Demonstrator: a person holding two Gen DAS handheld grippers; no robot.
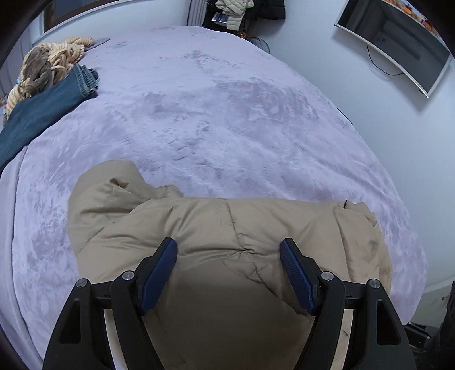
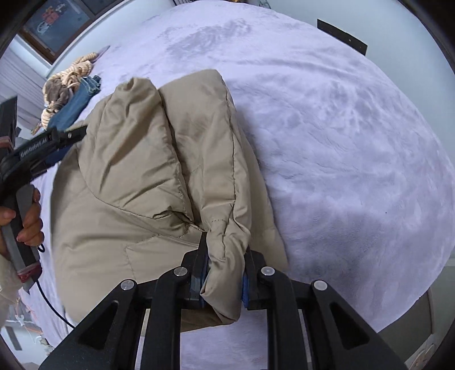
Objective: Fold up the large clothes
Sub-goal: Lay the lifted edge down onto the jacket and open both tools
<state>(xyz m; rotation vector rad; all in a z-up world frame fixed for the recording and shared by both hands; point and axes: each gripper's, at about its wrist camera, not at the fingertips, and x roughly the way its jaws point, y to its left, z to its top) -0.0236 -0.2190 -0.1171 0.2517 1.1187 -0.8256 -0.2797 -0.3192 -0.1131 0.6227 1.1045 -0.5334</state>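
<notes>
A beige puffer jacket (image 1: 227, 224) lies bunched on the lilac bed cover (image 1: 199, 99). My left gripper (image 1: 229, 246) hovers just over its near part, blue pads spread wide with only fabric below them, so it is open. In the right wrist view the jacket (image 2: 142, 159) is folded into thick puffy layers. My right gripper (image 2: 226, 256) is shut on a gathered roll of jacket fabric at the near edge. The left gripper (image 2: 51, 139) shows at the left of that view, held by a person's hand (image 2: 28, 224) beside the jacket.
Blue jeans (image 1: 42, 111) and a tan knitted garment (image 1: 48, 65) lie at the bed's far left corner. A wall-mounted screen (image 1: 398, 39) hangs at the right, and more clothes (image 1: 236, 11) hang behind the bed. A cable (image 2: 54, 307) trails from the left handle.
</notes>
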